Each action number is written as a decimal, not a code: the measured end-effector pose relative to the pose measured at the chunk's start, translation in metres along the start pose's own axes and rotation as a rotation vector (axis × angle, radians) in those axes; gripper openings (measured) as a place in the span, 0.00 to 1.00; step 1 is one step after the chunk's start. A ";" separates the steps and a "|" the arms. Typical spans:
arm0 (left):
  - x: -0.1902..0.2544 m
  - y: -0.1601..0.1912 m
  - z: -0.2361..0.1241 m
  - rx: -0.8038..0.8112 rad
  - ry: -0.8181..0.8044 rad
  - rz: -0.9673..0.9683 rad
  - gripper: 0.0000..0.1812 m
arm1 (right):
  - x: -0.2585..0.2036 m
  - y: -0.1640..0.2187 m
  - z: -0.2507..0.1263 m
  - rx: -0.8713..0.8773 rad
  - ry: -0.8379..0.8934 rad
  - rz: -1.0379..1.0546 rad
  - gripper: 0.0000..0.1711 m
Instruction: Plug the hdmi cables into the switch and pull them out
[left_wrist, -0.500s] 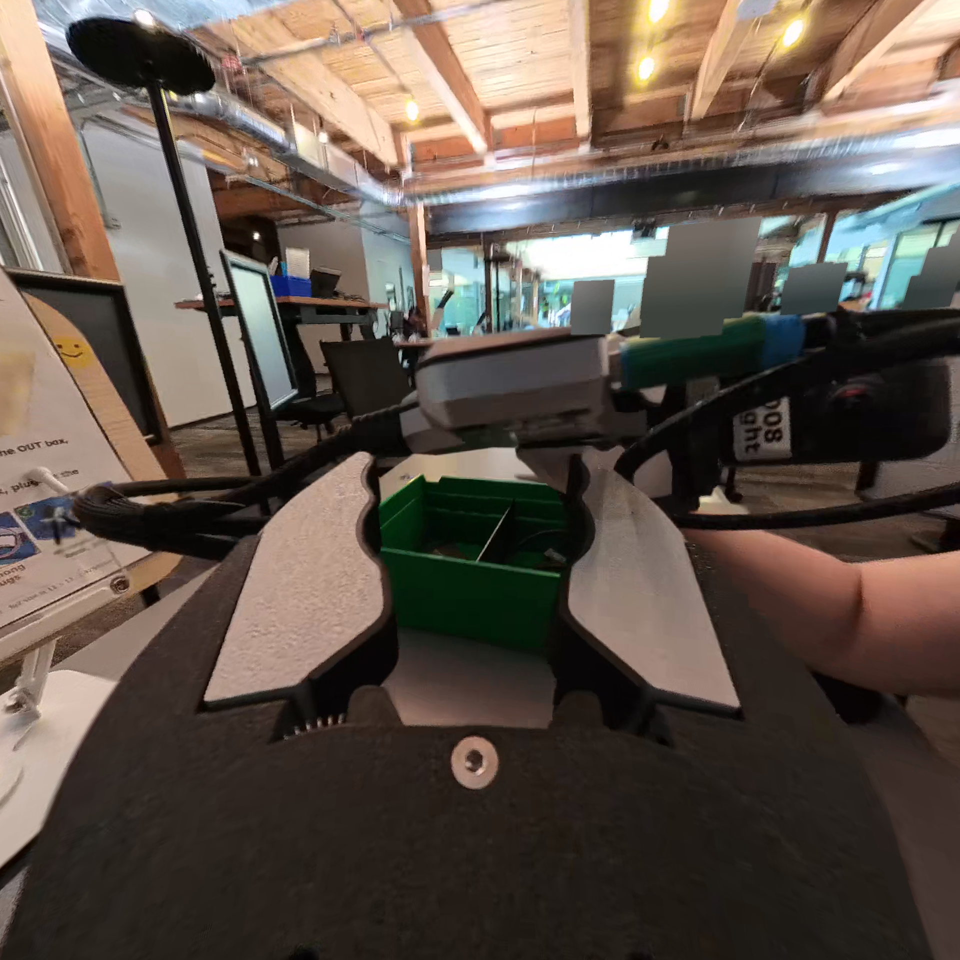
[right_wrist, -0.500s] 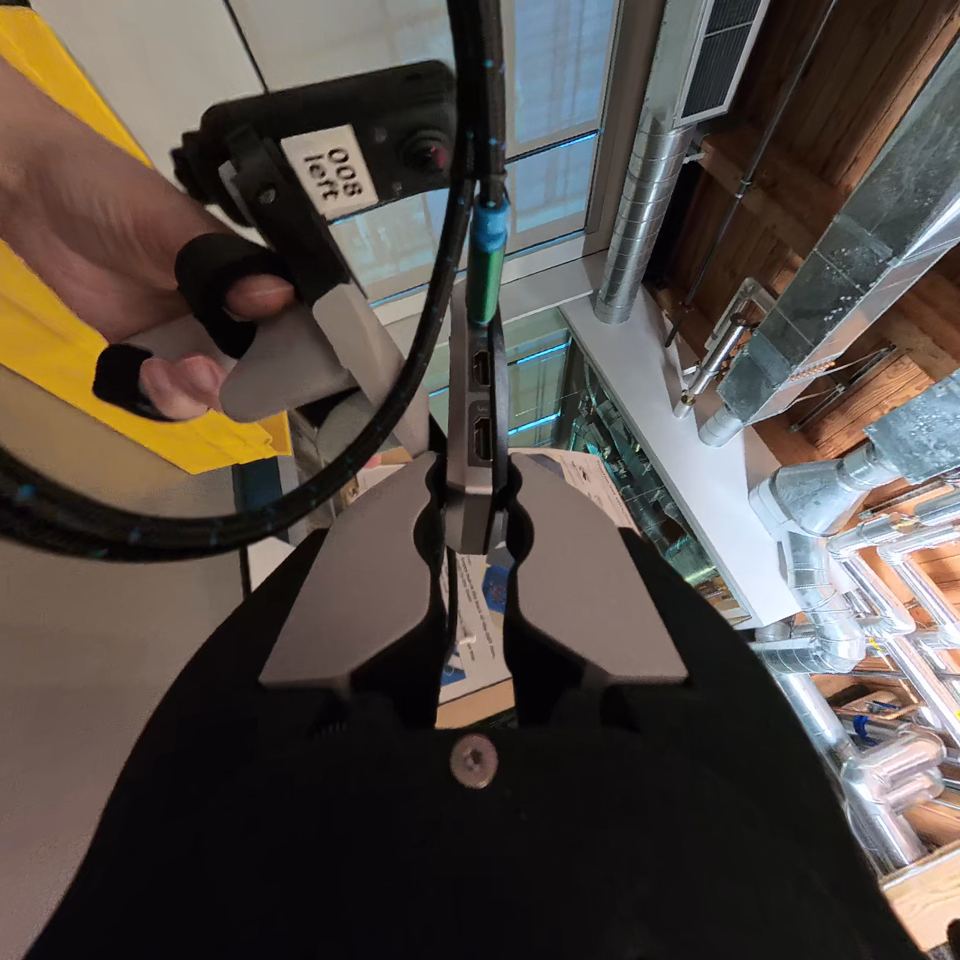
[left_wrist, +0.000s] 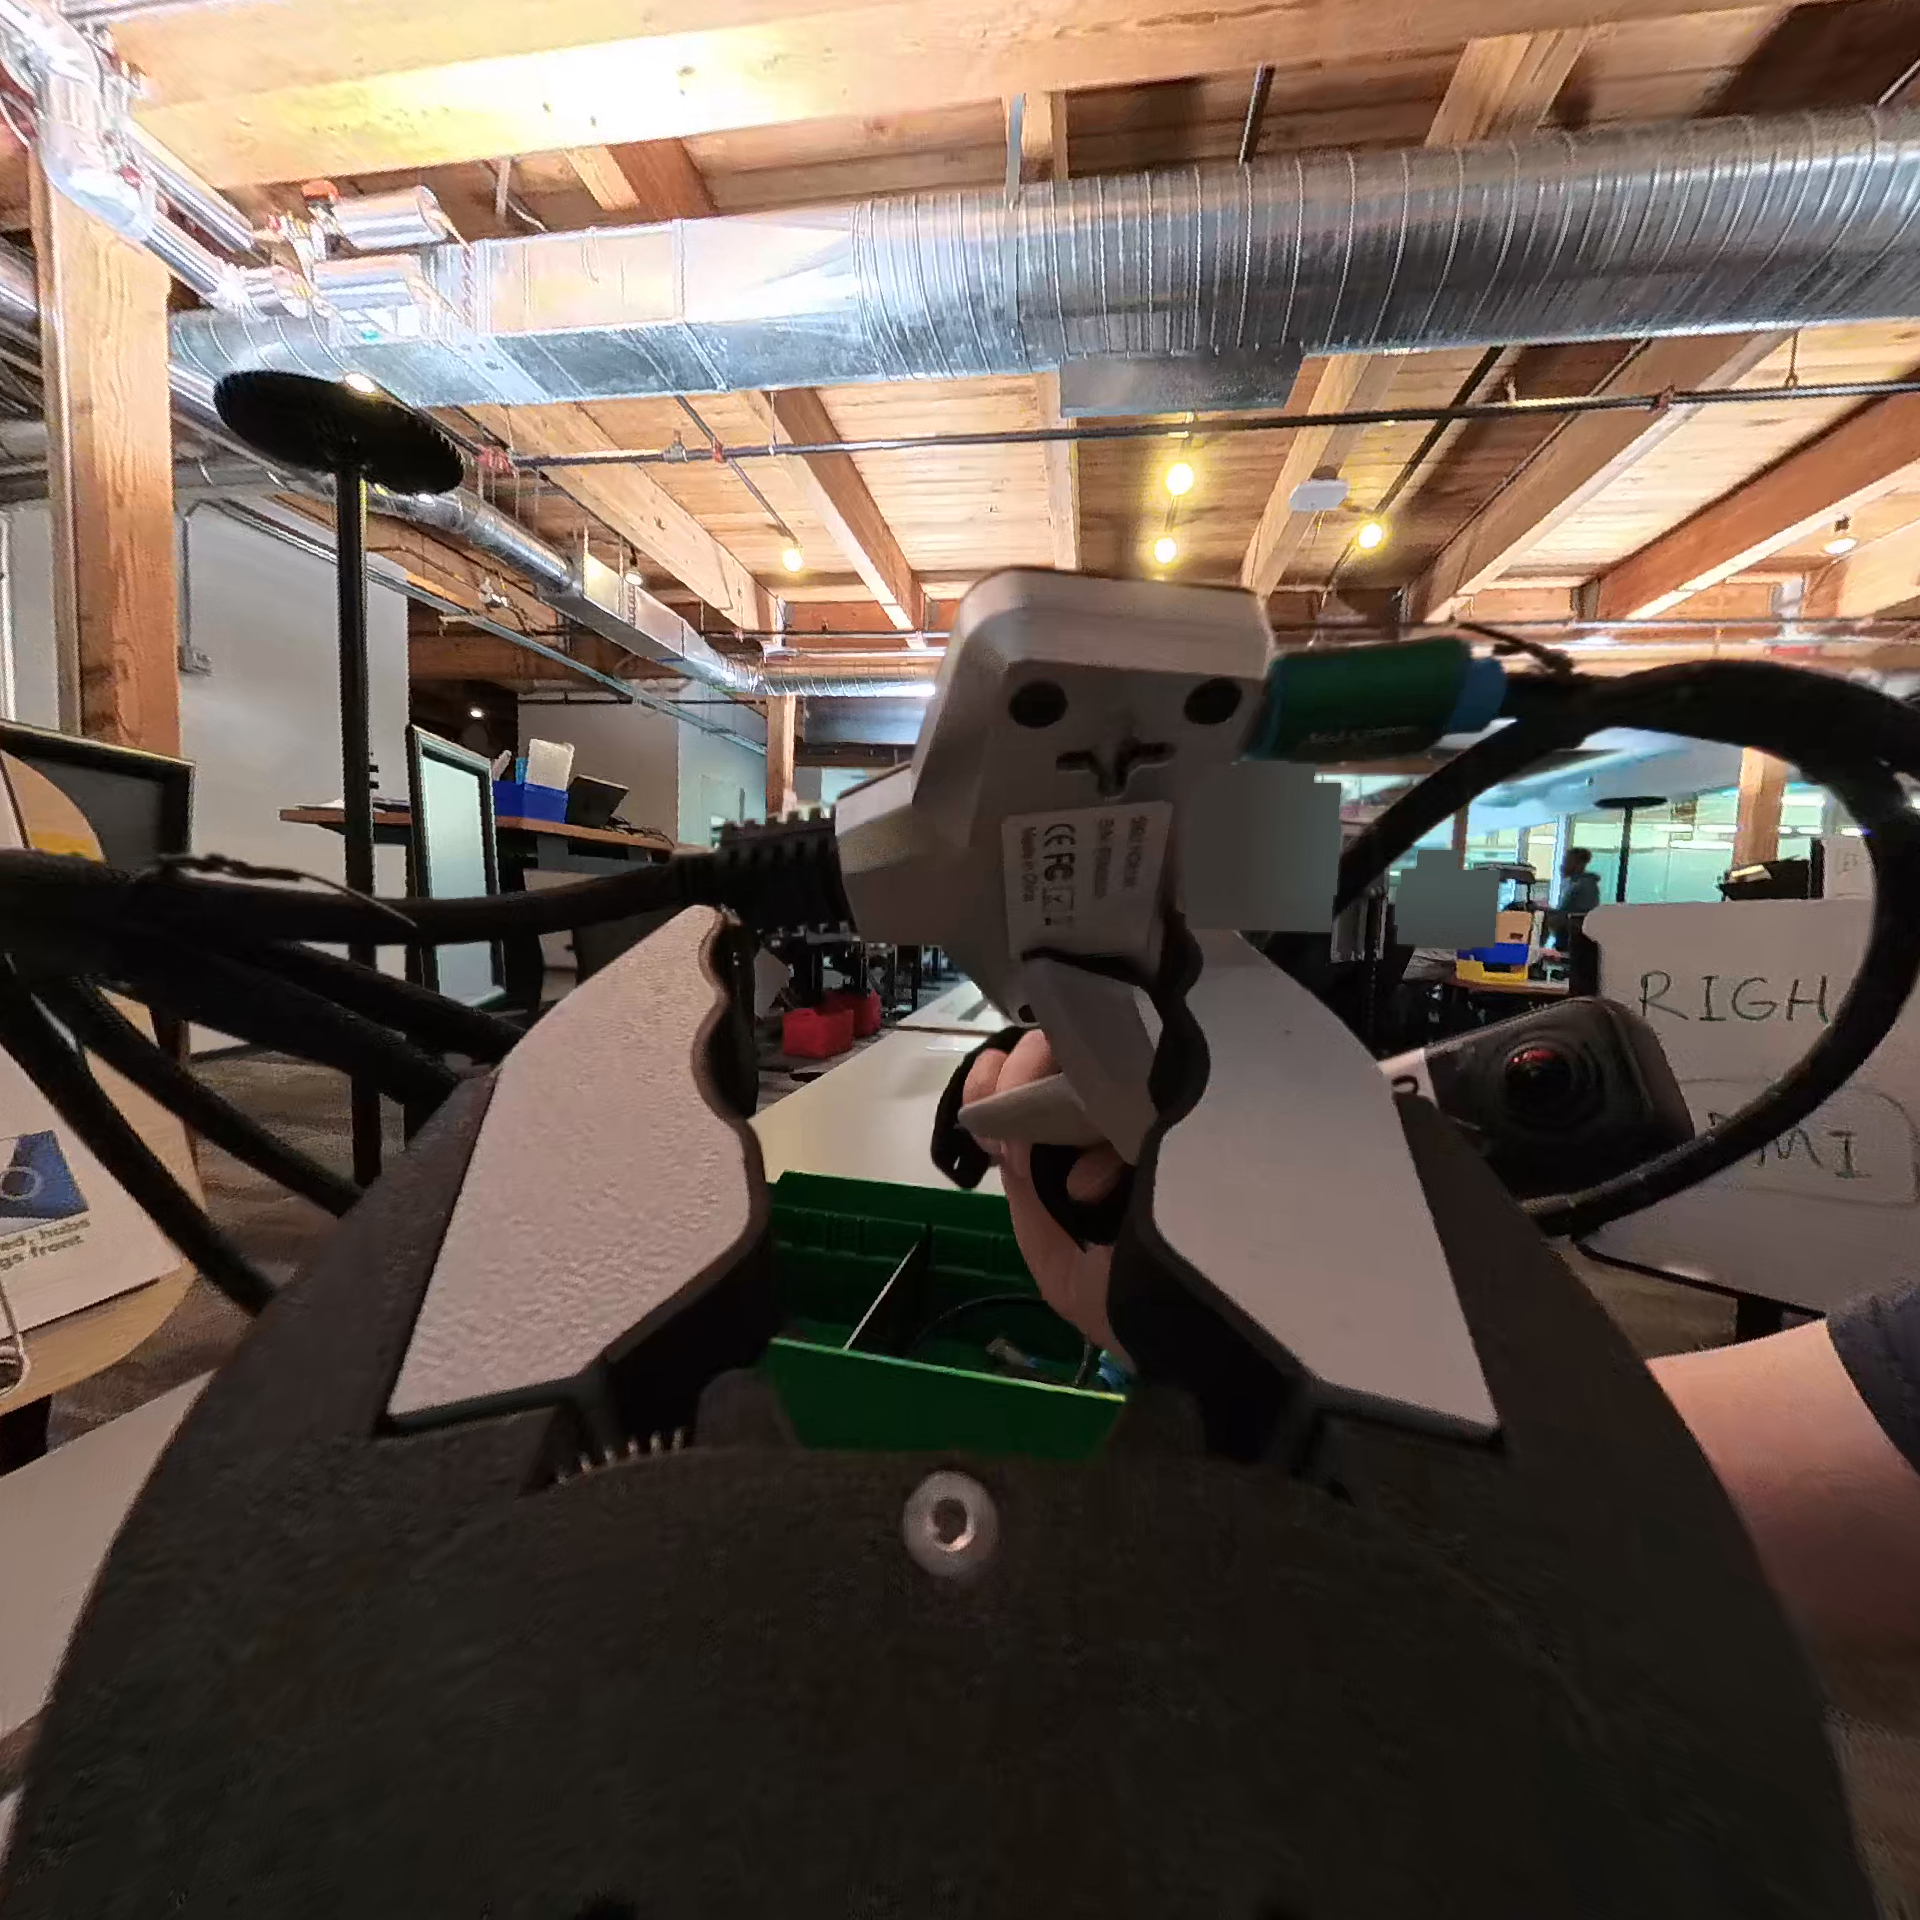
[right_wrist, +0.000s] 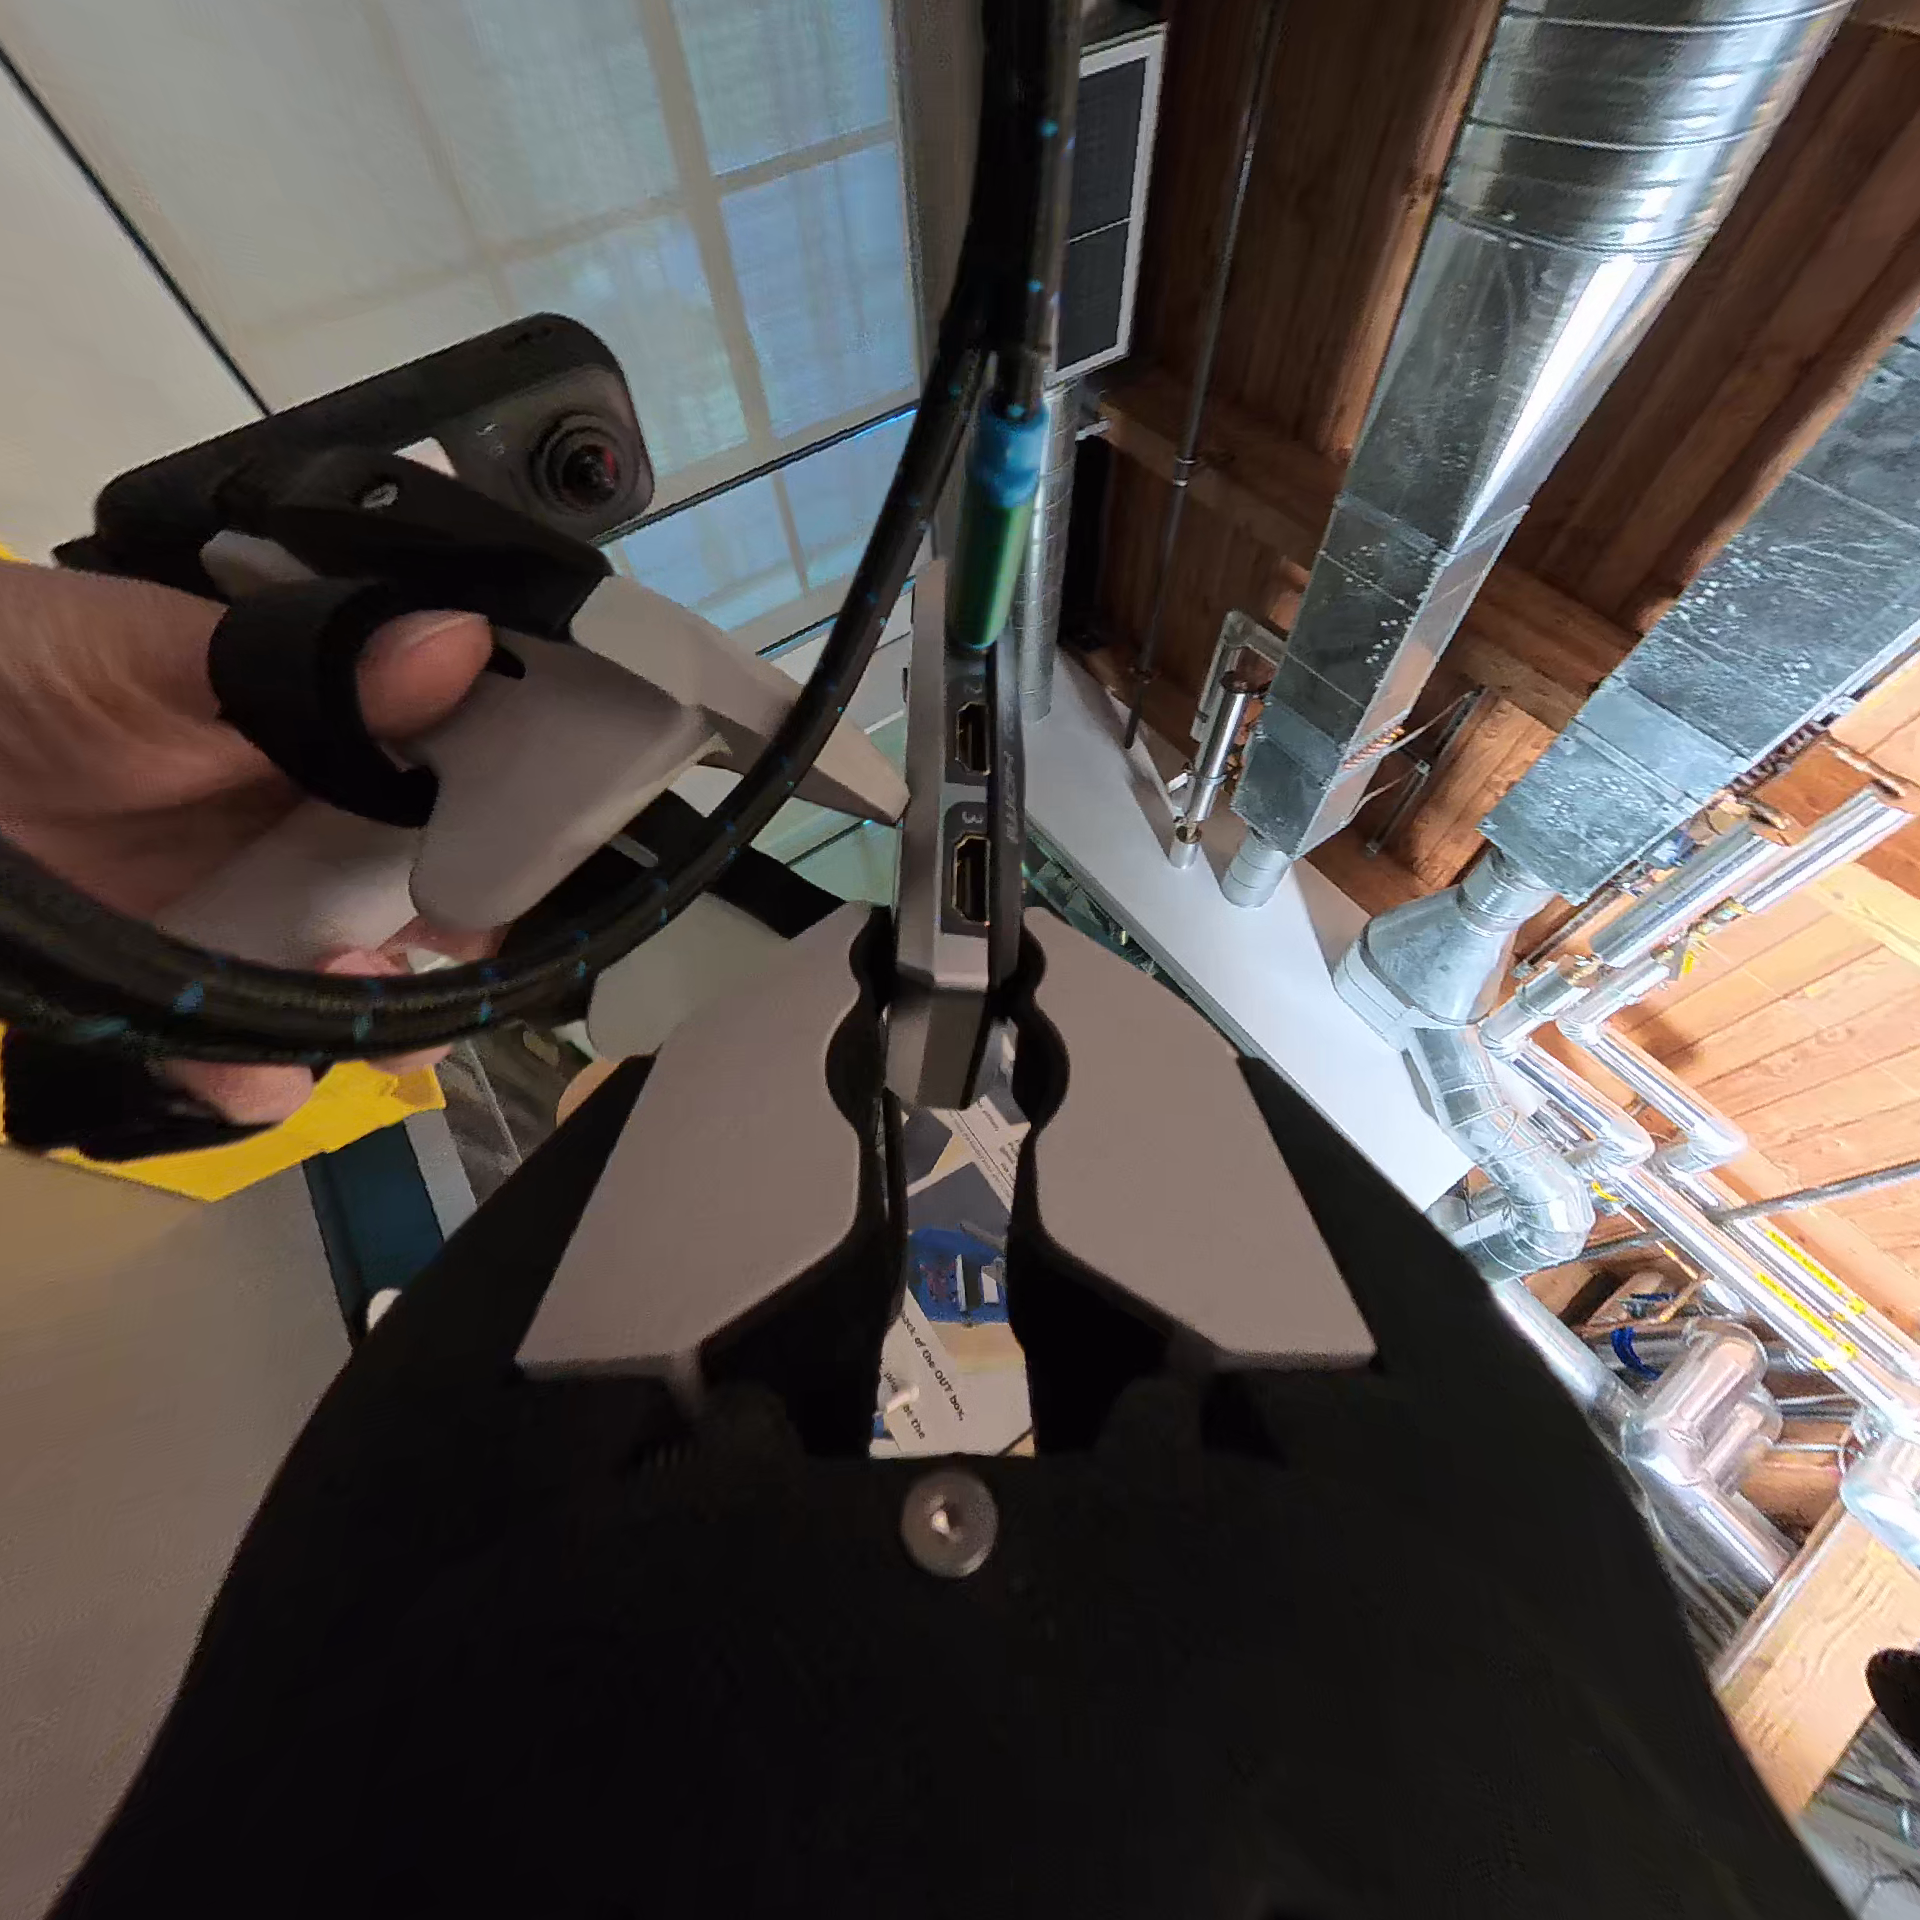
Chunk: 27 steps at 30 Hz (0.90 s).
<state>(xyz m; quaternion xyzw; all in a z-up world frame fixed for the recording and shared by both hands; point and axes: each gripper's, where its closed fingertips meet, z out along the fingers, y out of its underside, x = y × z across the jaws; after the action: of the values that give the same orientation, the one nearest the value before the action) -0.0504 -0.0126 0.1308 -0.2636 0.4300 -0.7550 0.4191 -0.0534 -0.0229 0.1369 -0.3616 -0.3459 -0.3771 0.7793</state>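
The right gripper (right_wrist: 951, 1003) is clamped on the lower end of the grey HDMI switch (right_wrist: 935, 935), its two fingers pinched against the narrow sides so the box stands up out of the tips, held in the air with ceiling ducts and a window behind it. From the right wrist view two empty ports (right_wrist: 975, 732) face outward on the switch's edge, one above the other, and a green plug with a blue collar (right_wrist: 992, 540) sits in the switch at the far end, its black braided cable (right_wrist: 665, 894) looping away to the left and down. Beside it a person's hand (right_wrist: 208, 748) holds the left gripper, whose grey fingertip (right_wrist: 831, 774) reaches to just beside the switch's flank; I cannot tell whether it touches. In the left wrist view the left gripper (left_wrist: 940, 1023) has its fingers apart, gripping nothing, and the switch (left_wrist: 1081, 769) hangs just beyond the tips, showing its underside with a white label. The green plug (left_wrist: 1361, 696) juts from its right side, and a thick black cable (left_wrist: 582, 904) leaves its left side. Below, between the spread fingers, a green bin (left_wrist: 935, 1397) with a divider sits on the pale surface (left_wrist: 883, 1101).
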 end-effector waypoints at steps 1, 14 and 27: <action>0.001 0.000 0.001 0.003 0.002 0.000 0.42 | 0.001 -0.001 0.000 0.004 0.010 0.012 0.11; -0.001 -0.006 -0.004 -0.092 0.002 0.040 0.47 | -0.001 -0.005 0.004 0.000 0.088 0.045 0.11; -0.012 -0.008 0.005 -0.079 -0.208 0.088 0.42 | 0.003 0.015 0.003 -0.049 0.211 0.271 0.12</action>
<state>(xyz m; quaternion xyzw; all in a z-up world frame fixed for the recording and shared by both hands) -0.0439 -0.0020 0.1397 -0.3377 0.4245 -0.6869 0.4836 -0.0404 -0.0145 0.1370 -0.3824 -0.2008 -0.3128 0.8460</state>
